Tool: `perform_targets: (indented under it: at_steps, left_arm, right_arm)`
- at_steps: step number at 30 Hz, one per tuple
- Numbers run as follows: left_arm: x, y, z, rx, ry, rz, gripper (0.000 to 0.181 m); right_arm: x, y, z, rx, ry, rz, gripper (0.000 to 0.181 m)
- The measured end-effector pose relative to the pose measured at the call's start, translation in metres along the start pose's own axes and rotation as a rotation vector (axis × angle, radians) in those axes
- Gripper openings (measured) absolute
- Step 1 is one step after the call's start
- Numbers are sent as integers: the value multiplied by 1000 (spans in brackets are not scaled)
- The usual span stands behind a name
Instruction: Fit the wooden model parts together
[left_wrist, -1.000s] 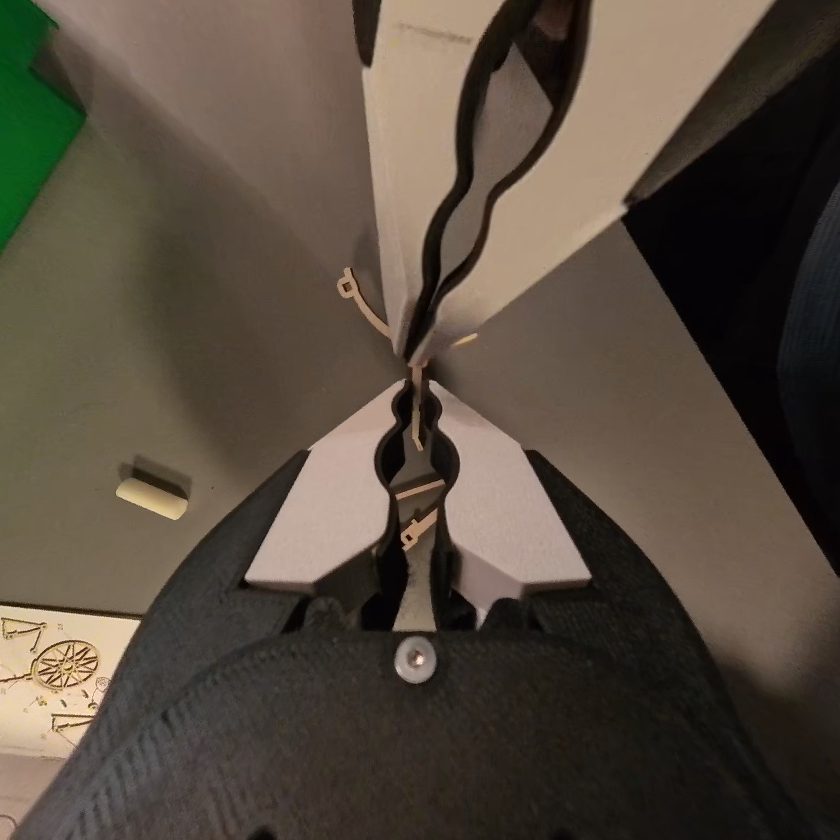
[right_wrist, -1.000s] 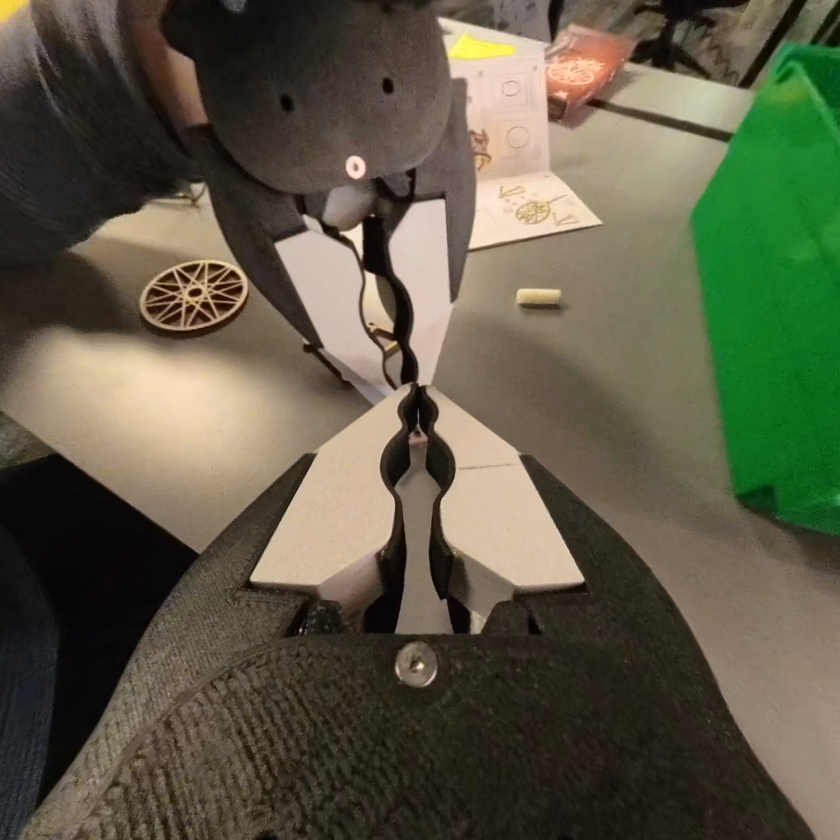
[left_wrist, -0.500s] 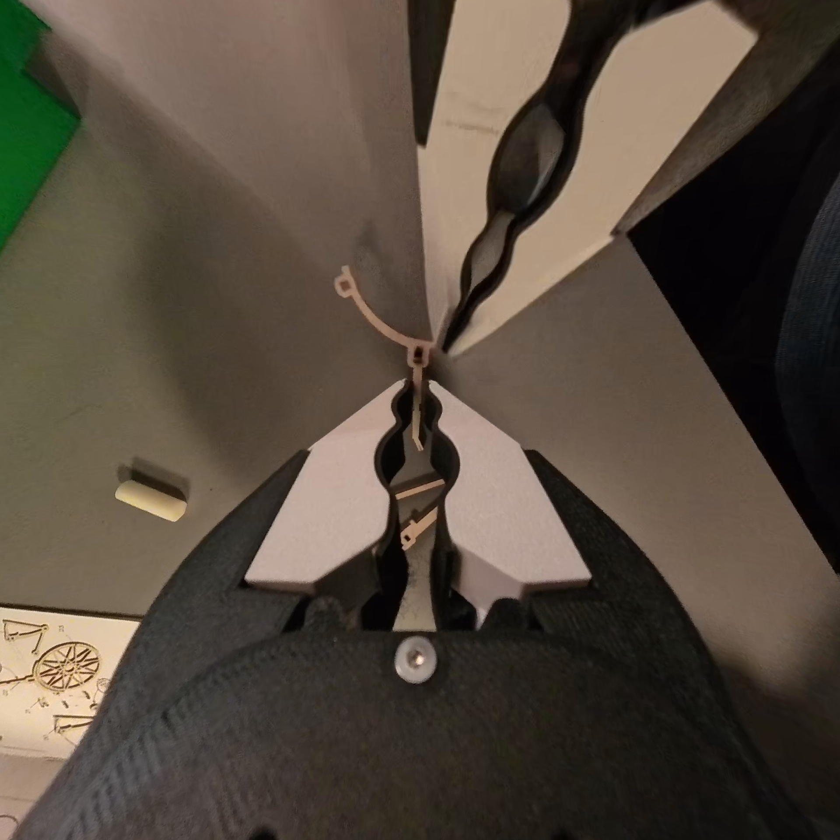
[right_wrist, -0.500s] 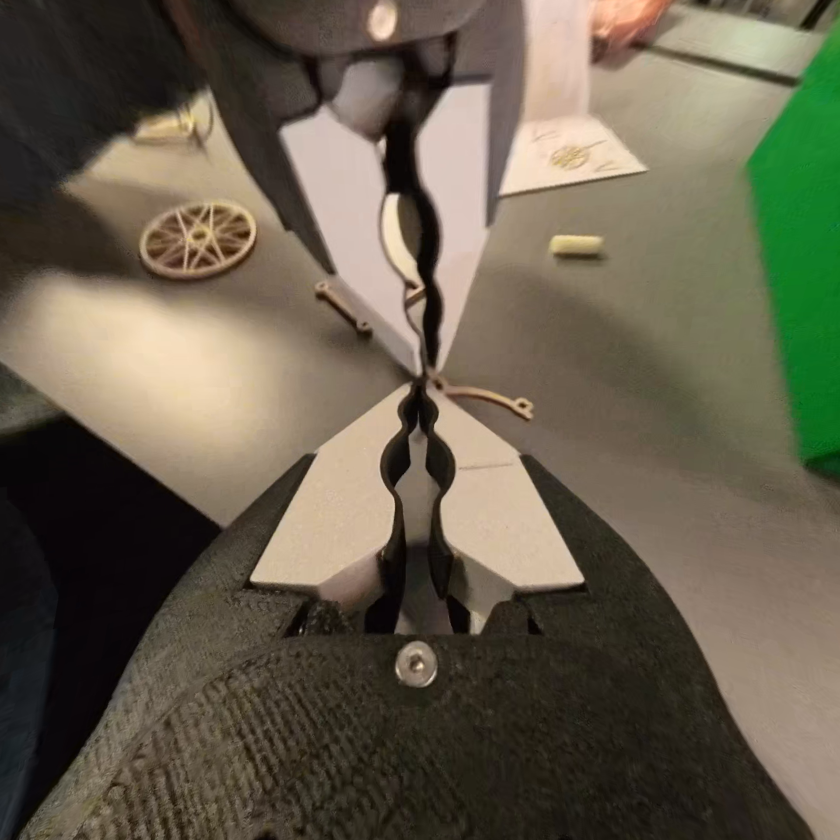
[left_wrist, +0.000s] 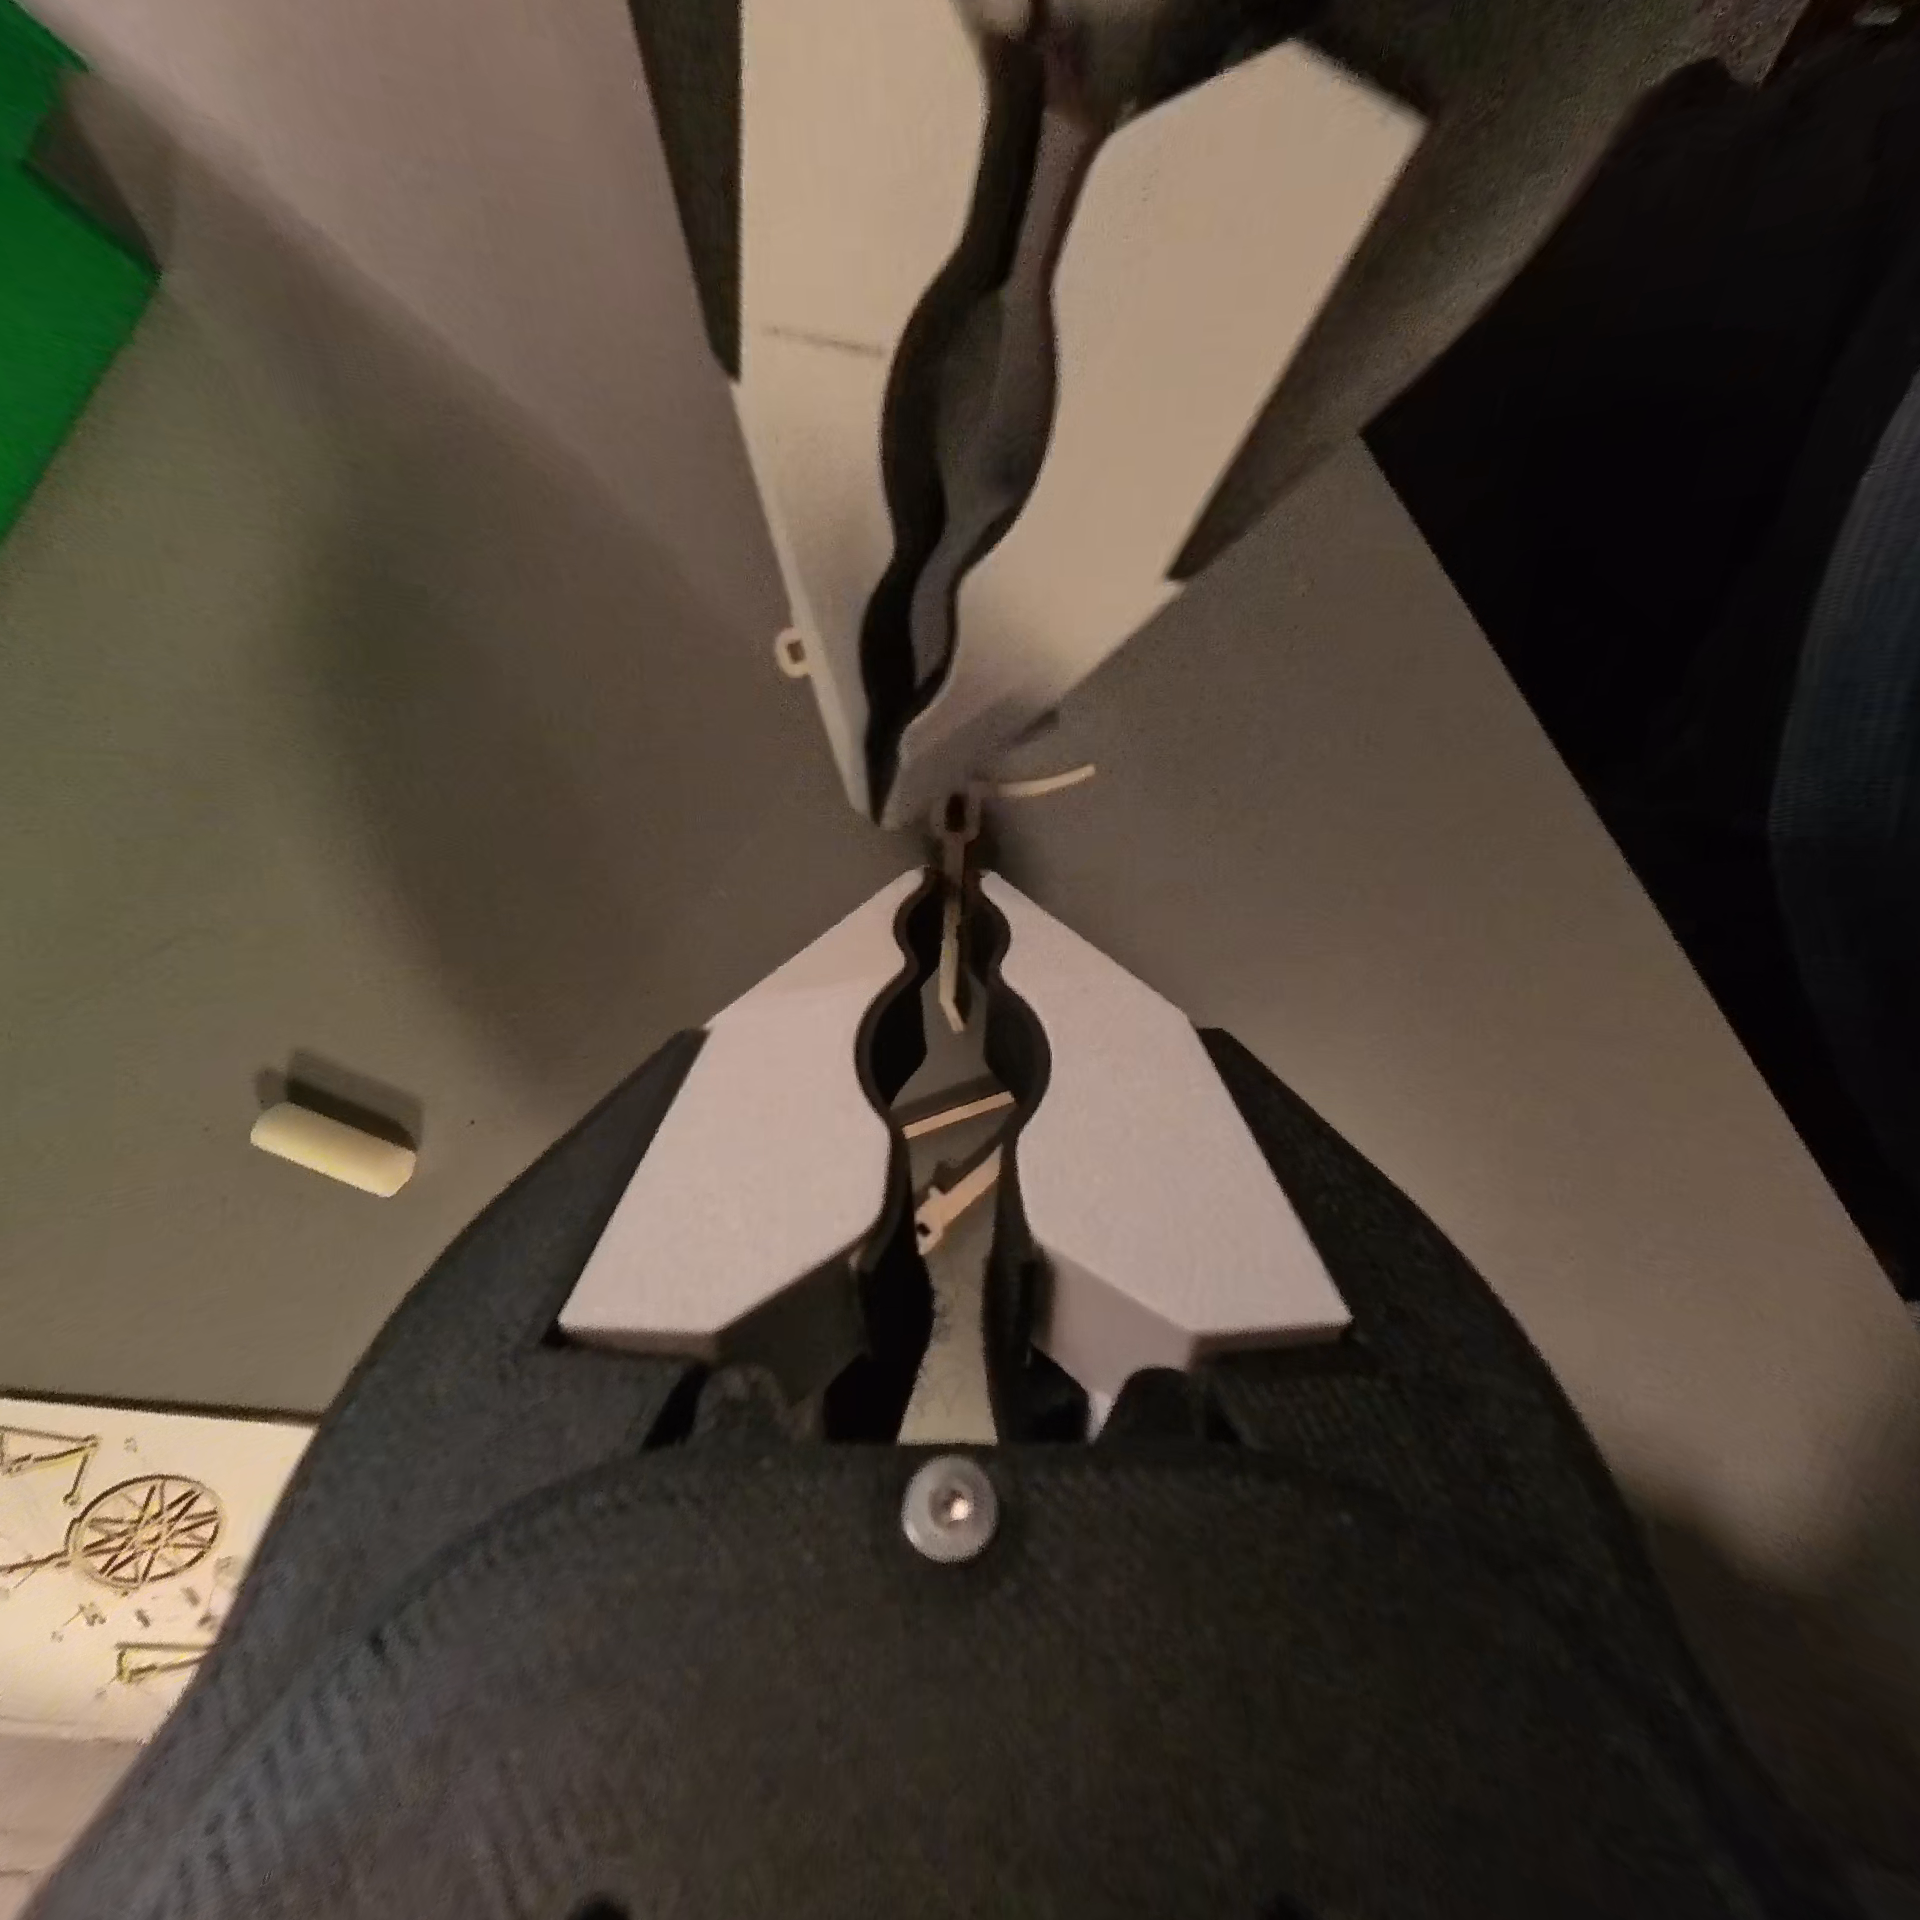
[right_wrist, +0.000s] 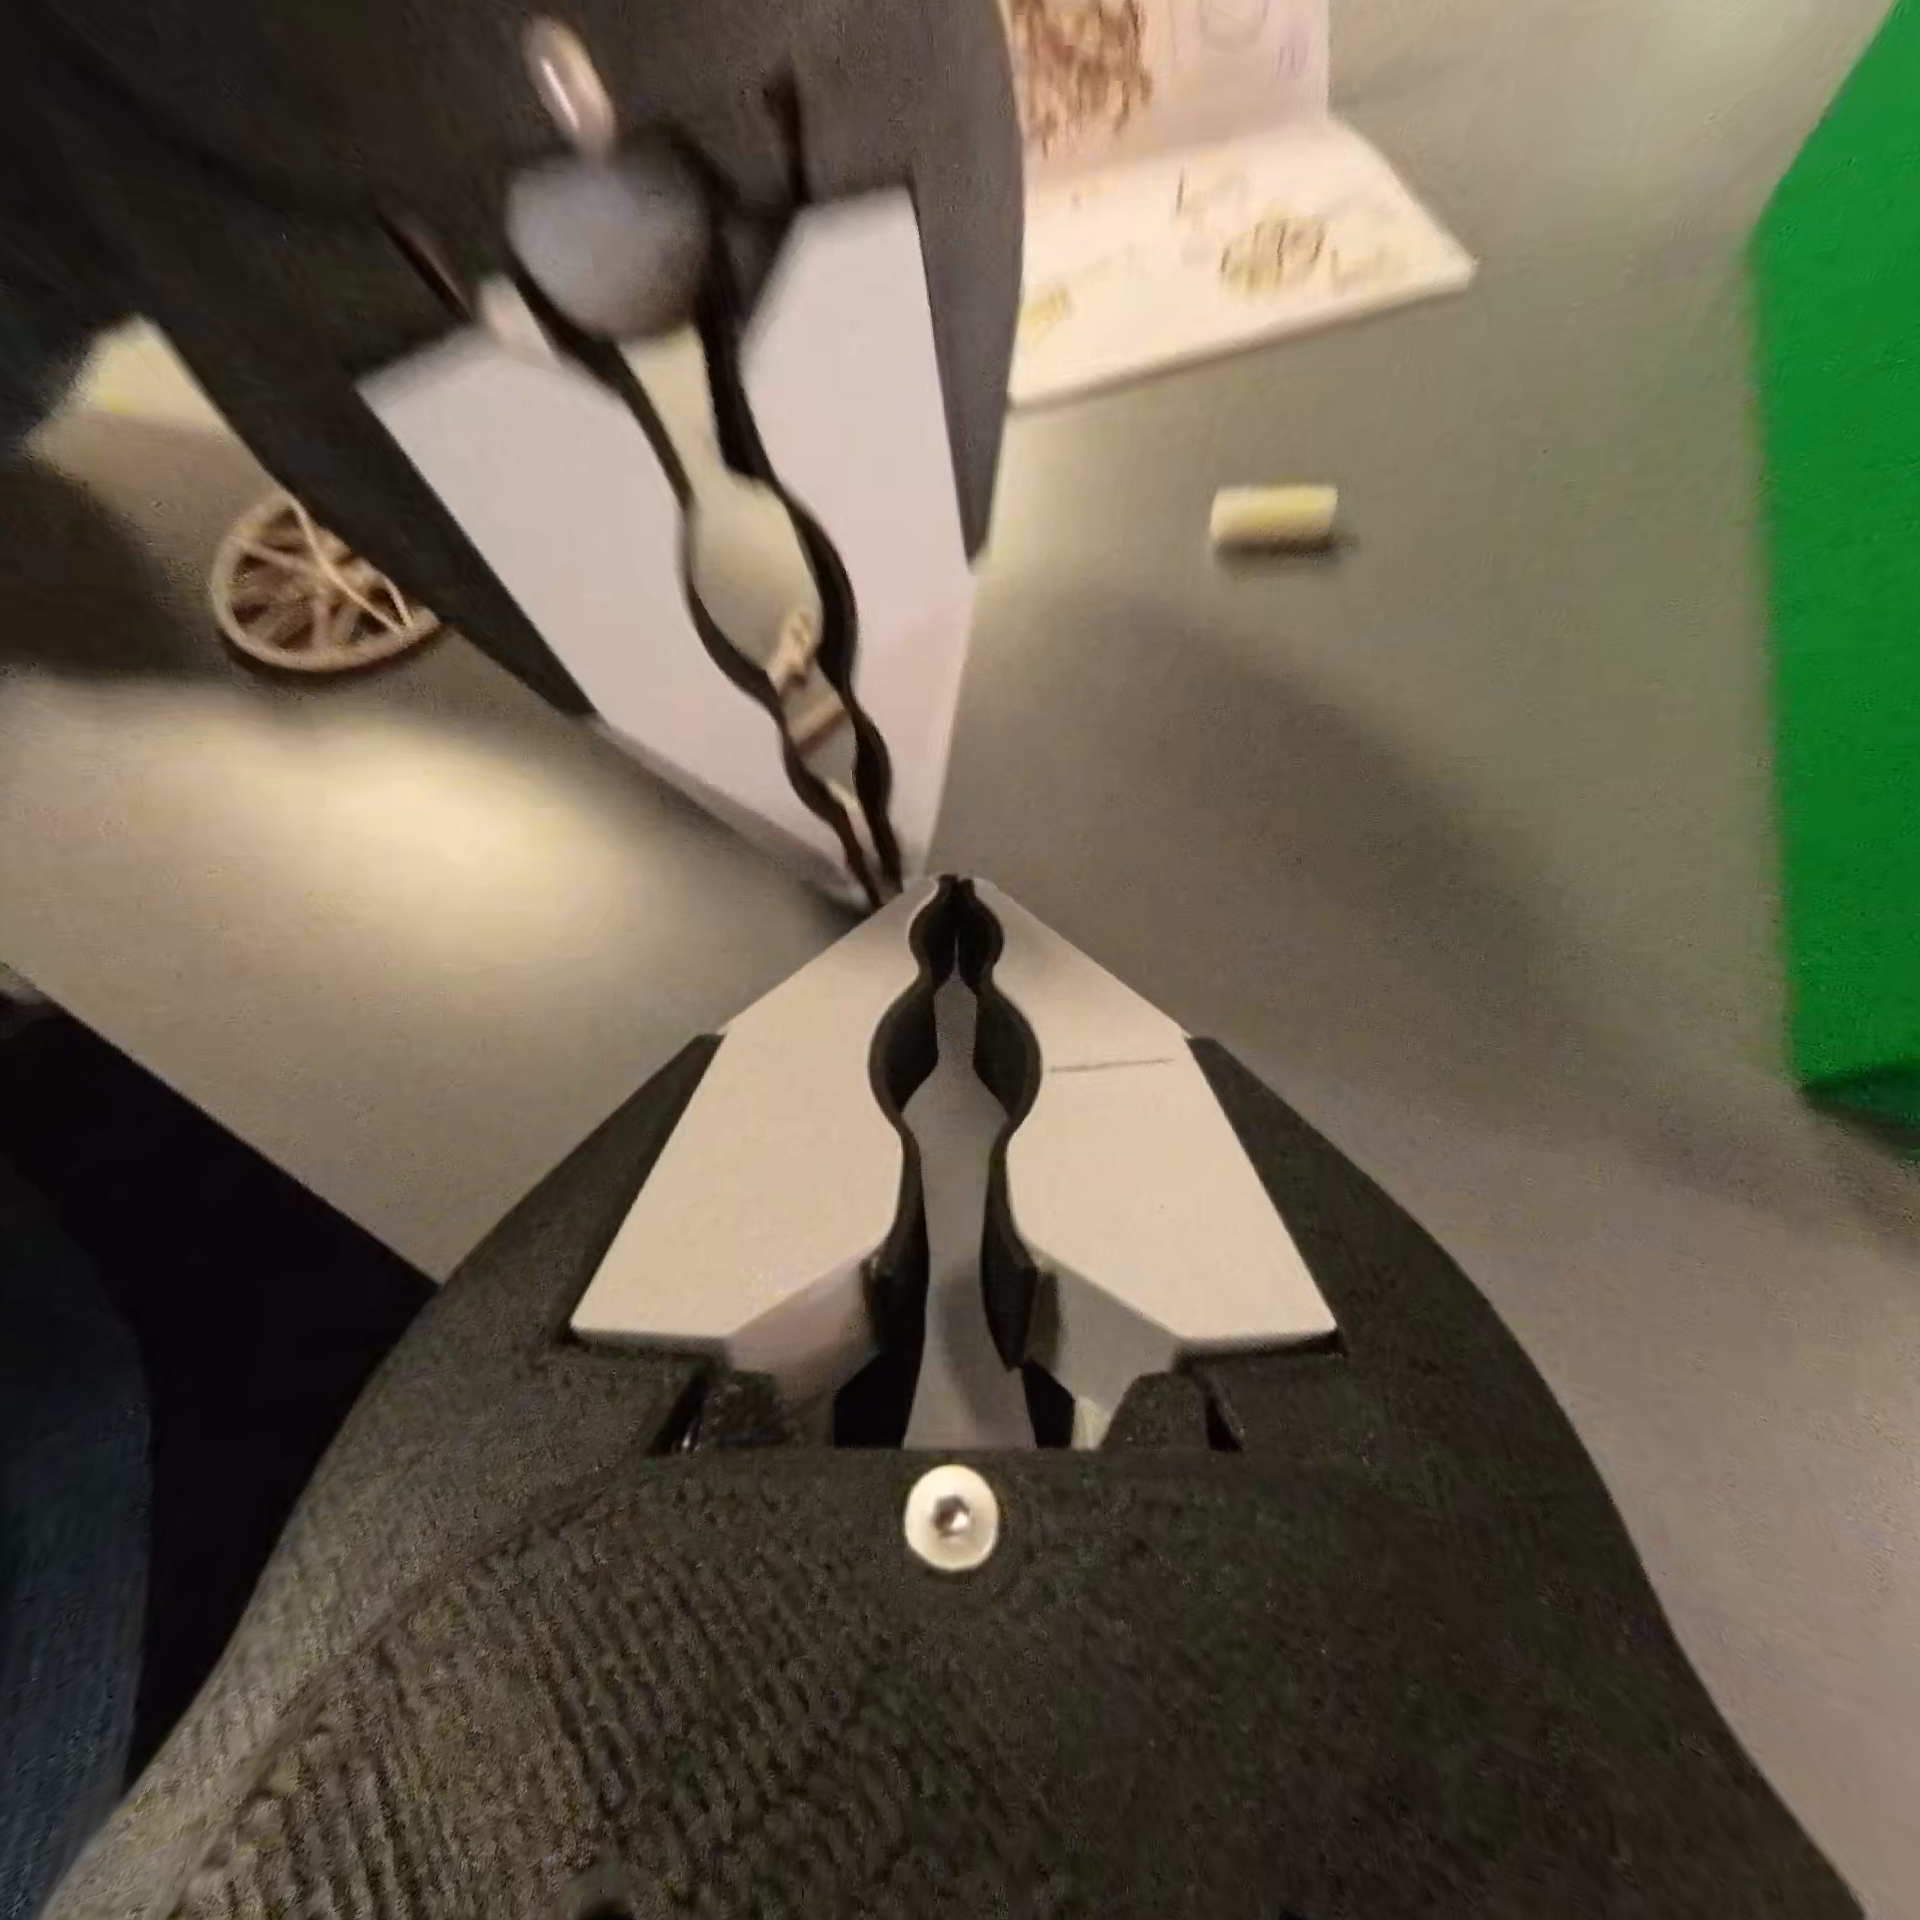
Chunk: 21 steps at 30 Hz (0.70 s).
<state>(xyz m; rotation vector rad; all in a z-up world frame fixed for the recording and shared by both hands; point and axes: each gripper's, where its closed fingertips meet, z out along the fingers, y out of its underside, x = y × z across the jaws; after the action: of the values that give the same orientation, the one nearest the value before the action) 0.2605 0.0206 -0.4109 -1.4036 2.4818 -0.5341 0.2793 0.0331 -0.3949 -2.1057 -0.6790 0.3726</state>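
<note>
My left gripper (left_wrist: 951, 883) is shut on a thin wooden strip (left_wrist: 954, 935) that sticks out past its tips. More wooden pieces (left_wrist: 956, 1117) show lower between its fingers. A curved wooden piece (left_wrist: 1049, 784) sits at the strip's top end, with its looped end (left_wrist: 792, 655) at the left and its middle hidden behind my right gripper (left_wrist: 883, 810). My right gripper (right_wrist: 948, 888) is shut, tip to tip with the left gripper (right_wrist: 878, 878). I see nothing between its jaws. Both are above a grey table (right_wrist: 1351, 935).
A wooden spoked wheel (right_wrist: 312, 603) lies on the table at the left. A pale short peg (right_wrist: 1273, 514) and an instruction sheet (right_wrist: 1247, 260) lie farther back. A green box (right_wrist: 1849, 520) stands at the right. The table edge (left_wrist: 1558, 779) drops to a dark area.
The curved piece has swung from the left to lie across behind the right gripper's tips. The right gripper has moved over it and the two grippers have come closer. The left gripper keeps its hold.
</note>
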Motion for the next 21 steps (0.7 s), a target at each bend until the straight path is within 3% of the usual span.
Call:
perform_targets:
  at_steps: [2,5,8,11,15,17,18,21]
  left_arm:
    - [-2,1,0,-4,-11,3,3]
    - [-1,1,0,-4,-7,1,3]
    - [0,0,1,-3,0,5,3]
    - [0,0,0,-5,0,5,3]
    - [0,0,1,-3,2,-2,3]
    - [0,0,1,-4,2,2,3]
    - [2,0,1,-1,12,2,3]
    - [1,0,1,-4,2,3,3]
  right_arm:
    - [1,-26,-13,84,46,-52,0]
    - [2,13,0,-28,13,16,0]
    - [-1,-15,-12,68,39,7,0]
    - [-2,8,1,20,18,55,0]
    - [-8,-18,-13,68,60,-6,0]
    - [-6,10,1,-21,38,53,0]
    - [-11,7,-1,-5,2,99,0]
    - [-21,-18,-14,40,15,-7,0]
